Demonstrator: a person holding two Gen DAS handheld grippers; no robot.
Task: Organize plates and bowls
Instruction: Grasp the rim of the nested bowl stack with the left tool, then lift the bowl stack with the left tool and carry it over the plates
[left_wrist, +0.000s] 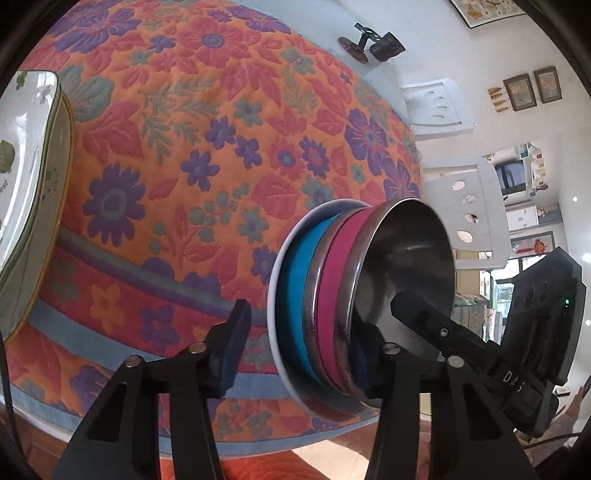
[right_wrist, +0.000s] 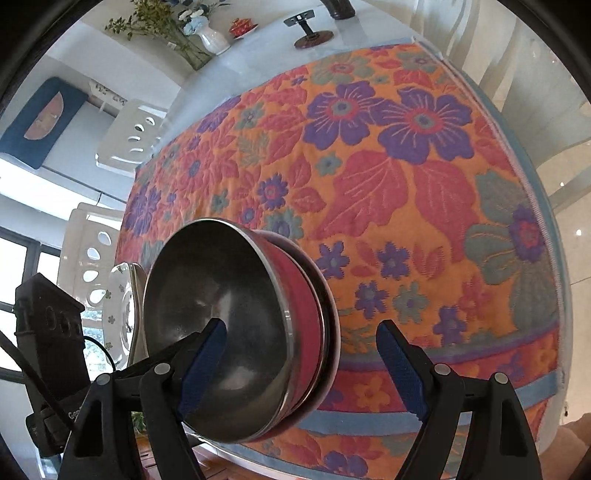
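Note:
A stack of nested bowls (left_wrist: 332, 288) stands on the flowered cloth (left_wrist: 184, 147): a white one at the bottom, a blue-banded one, then a red-banded one with a steel inside (right_wrist: 221, 295). My left gripper (left_wrist: 303, 332) straddles the stack's near wall. Its left finger (left_wrist: 236, 332) stands a little clear of the white rim, and its other finger is down inside the steel bowl. My right gripper (right_wrist: 301, 326) straddles the opposite wall, one blue pad (right_wrist: 207, 354) inside the bowl and the other well clear outside. A pile of white flower-printed plates (left_wrist: 29, 184) lies at the far left.
The table's near edge (left_wrist: 258, 439) runs just below the stack. White chairs with oval holes (left_wrist: 465, 206) stand beside the table. A small black stand (right_wrist: 308, 26) and a vase of flowers (right_wrist: 210, 37) are at the far end.

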